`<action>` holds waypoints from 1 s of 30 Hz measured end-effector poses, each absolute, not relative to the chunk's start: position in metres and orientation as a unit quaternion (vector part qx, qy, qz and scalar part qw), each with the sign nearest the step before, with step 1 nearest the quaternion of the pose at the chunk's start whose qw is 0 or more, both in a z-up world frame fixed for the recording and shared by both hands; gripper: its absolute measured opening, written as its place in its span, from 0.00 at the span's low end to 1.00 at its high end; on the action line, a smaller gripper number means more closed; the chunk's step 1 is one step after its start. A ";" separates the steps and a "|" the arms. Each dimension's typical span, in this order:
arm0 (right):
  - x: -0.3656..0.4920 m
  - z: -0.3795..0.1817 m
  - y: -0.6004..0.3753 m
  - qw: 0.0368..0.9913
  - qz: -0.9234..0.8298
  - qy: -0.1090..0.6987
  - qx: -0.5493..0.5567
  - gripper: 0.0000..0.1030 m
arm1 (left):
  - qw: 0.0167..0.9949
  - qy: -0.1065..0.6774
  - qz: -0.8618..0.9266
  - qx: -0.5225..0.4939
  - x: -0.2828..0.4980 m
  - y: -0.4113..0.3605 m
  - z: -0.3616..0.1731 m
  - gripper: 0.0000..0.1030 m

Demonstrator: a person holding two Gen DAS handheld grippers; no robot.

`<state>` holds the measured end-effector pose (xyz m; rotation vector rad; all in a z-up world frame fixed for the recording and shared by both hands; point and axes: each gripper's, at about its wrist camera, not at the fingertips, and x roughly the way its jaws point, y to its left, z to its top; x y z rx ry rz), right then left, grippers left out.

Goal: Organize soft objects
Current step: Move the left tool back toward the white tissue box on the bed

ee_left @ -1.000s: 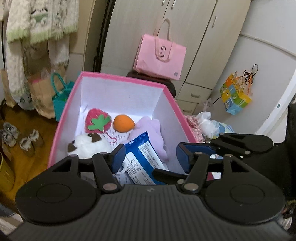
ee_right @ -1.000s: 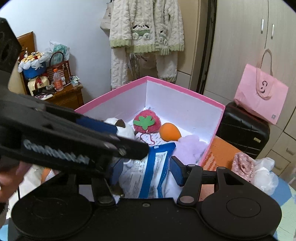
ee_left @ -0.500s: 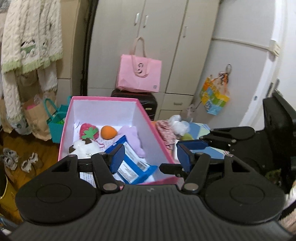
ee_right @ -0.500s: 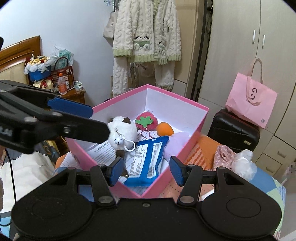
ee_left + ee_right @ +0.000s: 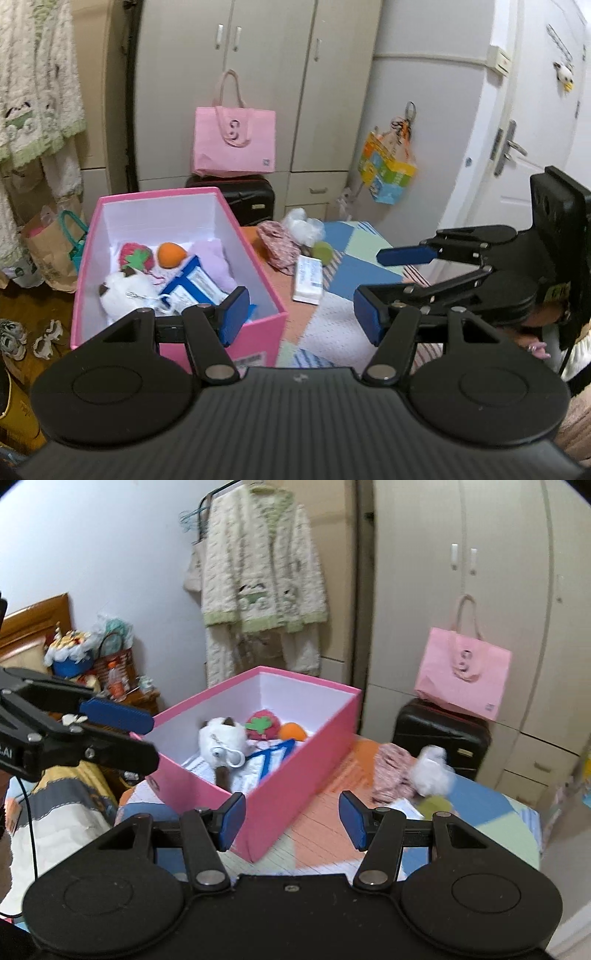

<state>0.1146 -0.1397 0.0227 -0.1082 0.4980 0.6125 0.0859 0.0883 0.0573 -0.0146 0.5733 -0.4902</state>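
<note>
a surface (image 5: 354, 273) covered with a patchwork cloth of orange, blue, pale green and striped patches carries the things. a pink box (image 5: 258, 334) stands on its left part. to the right of the box lie a pink patterned cloth (image 5: 277, 243), a white fluffy bundle (image 5: 301, 227), a green ball (image 5: 322, 252) and a white packet (image 5: 308, 275), close together.
</note>
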 end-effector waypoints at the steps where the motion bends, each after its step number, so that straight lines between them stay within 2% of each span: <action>1: 0.113 0.022 -0.145 0.923 0.295 0.241 -0.051 0.59 | 0.928 0.281 -0.243 -0.005 0.084 0.084 0.056 0.60; 14: 0.119 0.004 -0.210 0.938 0.259 0.230 -0.022 0.59 | 0.919 0.291 -0.264 0.030 0.091 0.016 0.034 0.60; 24: 0.155 -0.017 -0.242 0.946 0.258 0.195 -0.005 0.60 | 0.916 0.301 -0.260 0.043 0.131 -0.034 0.007 0.60; 30: 0.196 -0.031 -0.251 0.939 0.271 0.211 0.012 0.60 | 0.924 0.295 -0.237 0.057 0.163 -0.057 -0.020 0.60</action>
